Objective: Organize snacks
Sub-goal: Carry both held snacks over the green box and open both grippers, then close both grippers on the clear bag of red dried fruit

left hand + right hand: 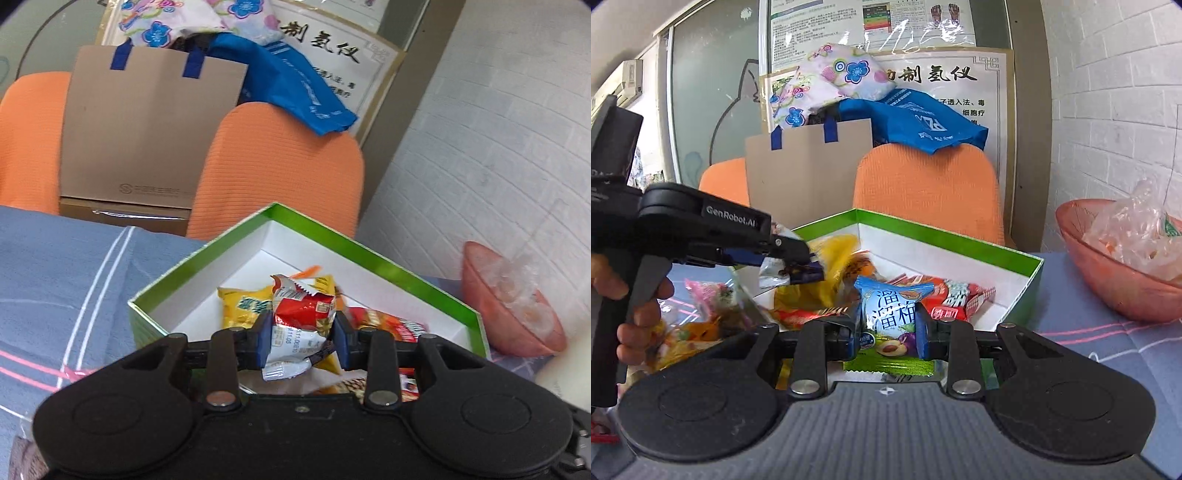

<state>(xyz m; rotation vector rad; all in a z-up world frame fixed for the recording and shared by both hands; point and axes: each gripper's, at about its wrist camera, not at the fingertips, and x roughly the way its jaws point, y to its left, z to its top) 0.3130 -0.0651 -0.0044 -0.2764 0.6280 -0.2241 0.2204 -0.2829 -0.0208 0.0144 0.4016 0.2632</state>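
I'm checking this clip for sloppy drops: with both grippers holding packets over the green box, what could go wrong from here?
1. The left gripper pinches the crumpled red-and-silver packet by its middle; it may slip or snag on release.
2. The right gripper holds the blue plum packet above the near rim of the green box; it might land outside.
3. Both grippers crowd one box and may collide.

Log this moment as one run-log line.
left tool: shut on red-and-silver snack packet over green box | right tool: shut on blue plum-candy packet at box's near edge | pink bowl right of box
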